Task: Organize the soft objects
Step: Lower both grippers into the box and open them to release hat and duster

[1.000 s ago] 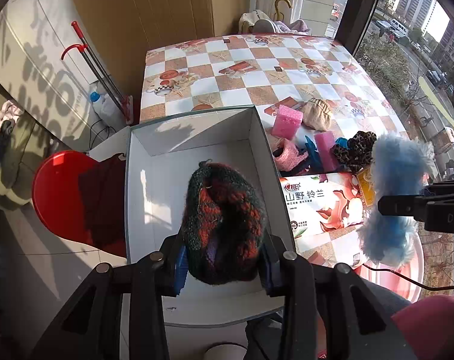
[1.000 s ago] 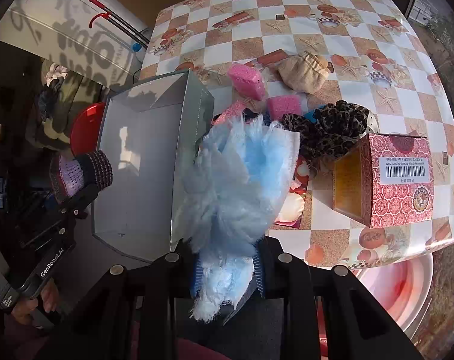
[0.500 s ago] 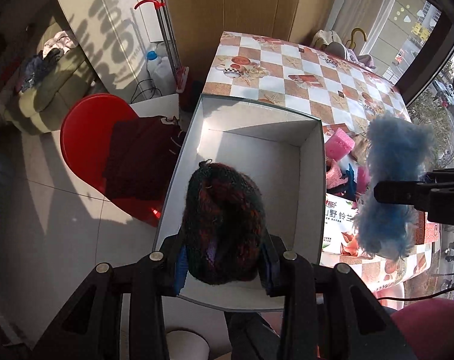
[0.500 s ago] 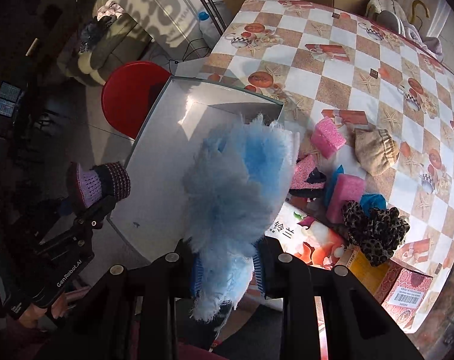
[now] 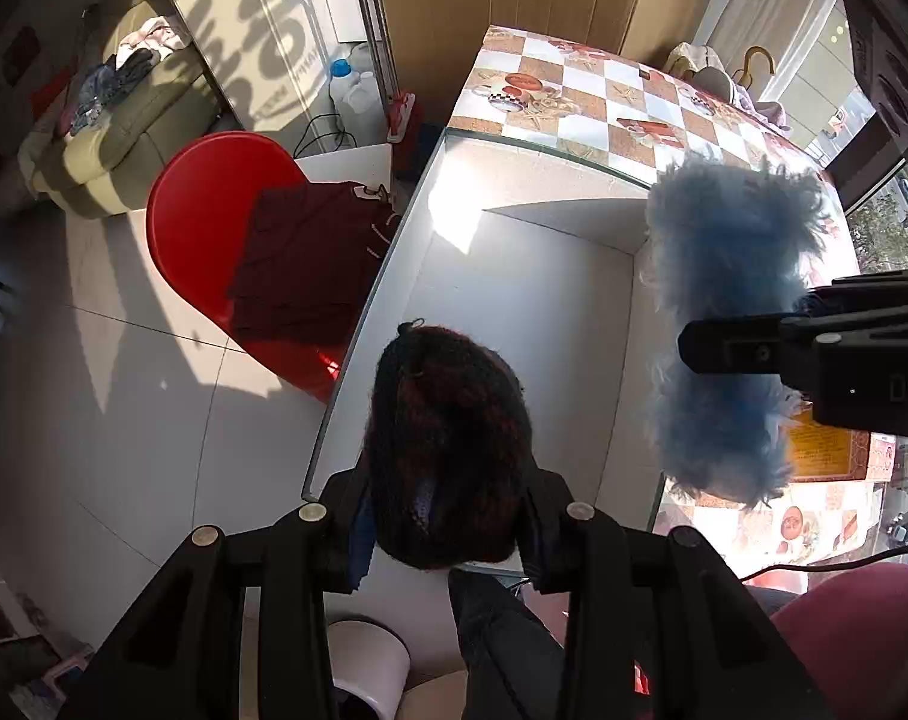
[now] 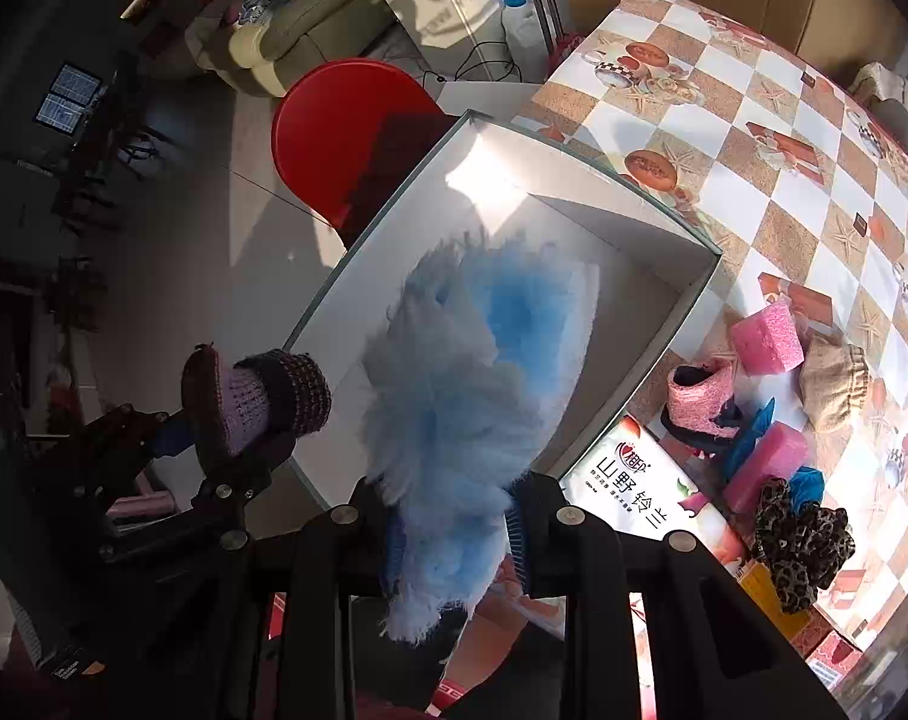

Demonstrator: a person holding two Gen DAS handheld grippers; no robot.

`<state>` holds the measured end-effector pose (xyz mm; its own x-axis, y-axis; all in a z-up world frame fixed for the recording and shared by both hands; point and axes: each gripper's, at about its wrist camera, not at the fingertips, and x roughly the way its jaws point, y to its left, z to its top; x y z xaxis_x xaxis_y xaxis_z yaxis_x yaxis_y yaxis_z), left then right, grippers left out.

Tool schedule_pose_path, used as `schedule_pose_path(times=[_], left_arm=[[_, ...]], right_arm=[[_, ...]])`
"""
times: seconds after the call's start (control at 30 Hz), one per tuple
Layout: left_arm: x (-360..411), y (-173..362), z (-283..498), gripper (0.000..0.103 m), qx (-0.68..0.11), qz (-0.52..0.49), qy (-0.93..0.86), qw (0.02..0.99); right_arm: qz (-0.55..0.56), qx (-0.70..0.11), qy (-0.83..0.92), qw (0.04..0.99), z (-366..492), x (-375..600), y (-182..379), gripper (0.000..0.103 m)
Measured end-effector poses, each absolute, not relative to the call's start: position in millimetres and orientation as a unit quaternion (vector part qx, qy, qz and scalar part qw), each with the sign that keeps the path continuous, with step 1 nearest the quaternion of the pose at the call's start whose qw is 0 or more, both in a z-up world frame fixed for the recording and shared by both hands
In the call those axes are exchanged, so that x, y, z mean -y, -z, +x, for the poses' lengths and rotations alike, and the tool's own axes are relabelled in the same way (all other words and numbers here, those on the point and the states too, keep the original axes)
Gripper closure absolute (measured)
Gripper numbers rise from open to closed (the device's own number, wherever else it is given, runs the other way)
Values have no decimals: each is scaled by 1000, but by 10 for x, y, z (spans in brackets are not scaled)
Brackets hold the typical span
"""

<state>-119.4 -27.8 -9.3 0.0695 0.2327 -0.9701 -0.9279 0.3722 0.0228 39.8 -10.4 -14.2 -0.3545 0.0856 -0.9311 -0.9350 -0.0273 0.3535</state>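
My left gripper (image 5: 444, 531) is shut on a dark red-and-black knitted item (image 5: 447, 438) with a purple lining, held above the near end of a white open box (image 5: 532, 300). From the right wrist view the same knitted item (image 6: 255, 402) hangs off the box's left rim. My right gripper (image 6: 457, 531) is shut on a fluffy light-blue item (image 6: 484, 372), which hangs over the white box (image 6: 628, 234). In the left wrist view that blue fluff (image 5: 724, 324) hangs at the box's right wall. The box has nothing in it.
On the checked tablecloth (image 6: 754, 138) right of the box lie pink sponges (image 6: 766, 339), a beige pouch (image 6: 832, 381), a leopard-print scrunchie (image 6: 799, 540), a pink knitted piece (image 6: 697, 402) and printed cartons (image 6: 646, 492). A red chair (image 5: 213, 222) with dark cloth stands left of the box.
Both grippers have rolled, so the box now lies slanted in both views. The blue fluff has moved left from over the table's clutter to over the box. The knitted item stays over the box's near end.
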Motion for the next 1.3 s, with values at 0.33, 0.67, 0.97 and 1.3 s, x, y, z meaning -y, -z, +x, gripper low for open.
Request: schedule_pose_path(times=[0.33,0.67,0.97,1.3], left_arm=[[336,182,-1179,61,-536,-340,-437,637],[342,166,-1119,61,-548,-321,-439,636],[328,152,-1099,61,-549,-316,-439,637],[309,146,-1096,61,-551,-314,-438,637]], right_arm=[[-401,-560,-604,400,250,96,257,74],[-386,-573,-603,399,296,65,287,73],[-377,-578,-601,403,331,60,271,74],[-376,-579,-601,402,322,73,268,73]])
